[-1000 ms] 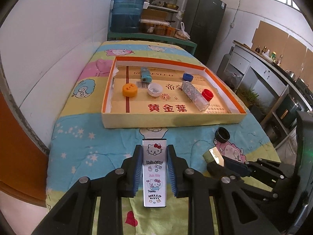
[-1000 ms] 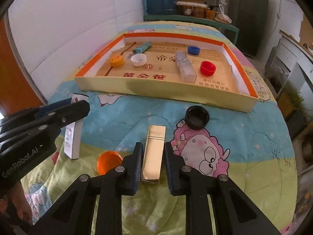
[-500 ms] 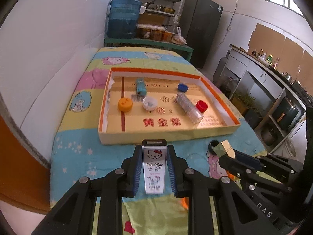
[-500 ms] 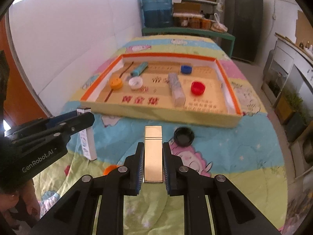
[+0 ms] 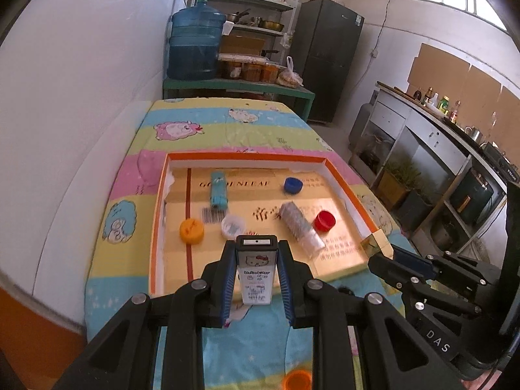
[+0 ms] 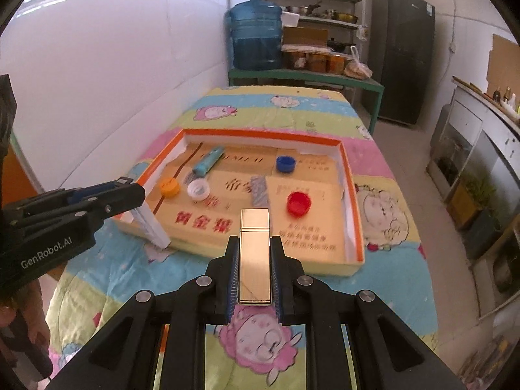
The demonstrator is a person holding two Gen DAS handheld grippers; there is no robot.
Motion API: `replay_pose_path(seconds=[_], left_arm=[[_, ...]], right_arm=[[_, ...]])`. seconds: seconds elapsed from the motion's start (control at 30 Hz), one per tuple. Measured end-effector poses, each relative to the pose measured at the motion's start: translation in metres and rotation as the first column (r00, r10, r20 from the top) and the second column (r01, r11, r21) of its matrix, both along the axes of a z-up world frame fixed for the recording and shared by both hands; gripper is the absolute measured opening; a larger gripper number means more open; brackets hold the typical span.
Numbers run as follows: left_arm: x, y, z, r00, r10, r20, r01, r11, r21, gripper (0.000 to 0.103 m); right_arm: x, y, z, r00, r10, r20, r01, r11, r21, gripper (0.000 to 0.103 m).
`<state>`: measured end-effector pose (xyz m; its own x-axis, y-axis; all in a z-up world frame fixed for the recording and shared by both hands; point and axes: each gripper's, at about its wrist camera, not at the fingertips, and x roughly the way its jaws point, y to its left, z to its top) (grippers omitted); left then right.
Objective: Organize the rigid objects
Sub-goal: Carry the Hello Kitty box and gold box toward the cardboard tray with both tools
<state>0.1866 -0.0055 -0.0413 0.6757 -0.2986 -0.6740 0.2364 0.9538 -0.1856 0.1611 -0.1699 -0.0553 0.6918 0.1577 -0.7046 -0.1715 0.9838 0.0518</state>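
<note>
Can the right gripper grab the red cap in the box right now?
Probably not yet. The right gripper is already shut on the gold box, so its fingers are full, though nothing blocks the way to the red cap.

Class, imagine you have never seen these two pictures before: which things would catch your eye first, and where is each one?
First, the two held boxes: the left gripper clamps a white cartoon-cat carton, the right gripper a shiny gold rectangular box, both raised near the front of the tray. Behind them lies the shallow orange-rimmed cardboard tray on a pastel cartoon blanket, holding scattered bottle caps.
</note>
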Motion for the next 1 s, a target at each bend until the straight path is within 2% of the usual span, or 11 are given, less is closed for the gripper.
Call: replay_pose_path(seconds=[0.67, 1.0], left_arm=[[0.073, -0.036, 0.018, 0.999, 0.026, 0.036, -0.029, 0.997, 0.065, 0.025], [0.115, -0.047, 0.014, 1.000, 0.025, 0.000, -0.025, 0.996, 0.080, 0.025]], right_arm=[[0.070, -0.025, 0.011, 1.000, 0.017, 0.018, -0.016, 0.999, -0.035, 0.018], [0.109, -0.039, 0.009, 1.000, 0.022, -0.002, -0.022, 0.999, -0.043, 0.018]])
